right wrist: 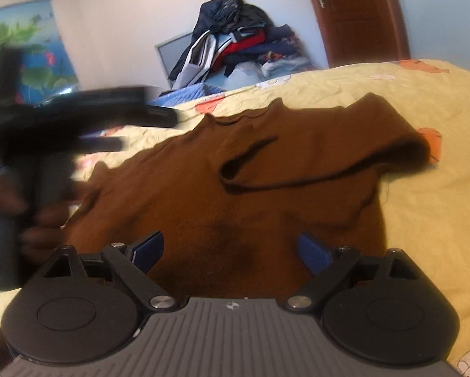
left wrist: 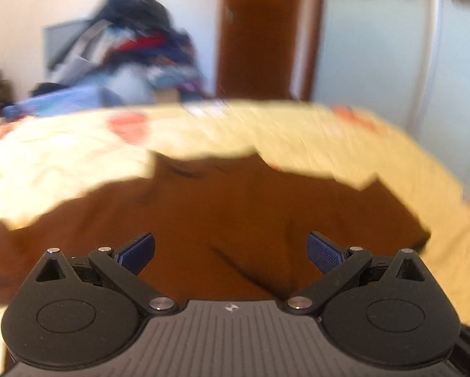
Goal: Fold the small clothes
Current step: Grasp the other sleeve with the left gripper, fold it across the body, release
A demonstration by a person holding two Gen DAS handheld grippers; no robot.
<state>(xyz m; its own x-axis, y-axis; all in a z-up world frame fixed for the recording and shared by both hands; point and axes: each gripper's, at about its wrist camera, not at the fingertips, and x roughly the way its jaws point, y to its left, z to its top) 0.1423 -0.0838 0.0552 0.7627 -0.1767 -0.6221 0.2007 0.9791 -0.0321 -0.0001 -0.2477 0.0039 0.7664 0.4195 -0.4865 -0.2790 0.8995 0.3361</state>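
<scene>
- A small brown knit long-sleeved top (right wrist: 266, 188) lies spread on a bed covered by a pale yellow sheet with orange cartoon prints (right wrist: 423, 132).
- In the right wrist view one sleeve (right wrist: 329, 157) is folded across the chest, its open cuff pointing toward the middle of the garment; the neckline faces the far side of the bed.
- The right hand-held gripper (right wrist: 231, 251) hovers over the near hem of the top, its blue-padded fingers (right wrist: 148, 251) spread wide with nothing between them.
- The left hand-held gripper (left wrist: 230, 253) is likewise wide open and empty, brown fabric filling the gap beneath its blue pads (left wrist: 137, 253); that view is motion-blurred.
- From the right wrist view the left hand-held gripper's black body shows as a blur at the left edge, above the garment's other sleeve.
- Beyond the bed sits a heap of mixed dark, red and white clothes (right wrist: 235, 40), beside a brown wooden door (right wrist: 354, 15).
</scene>
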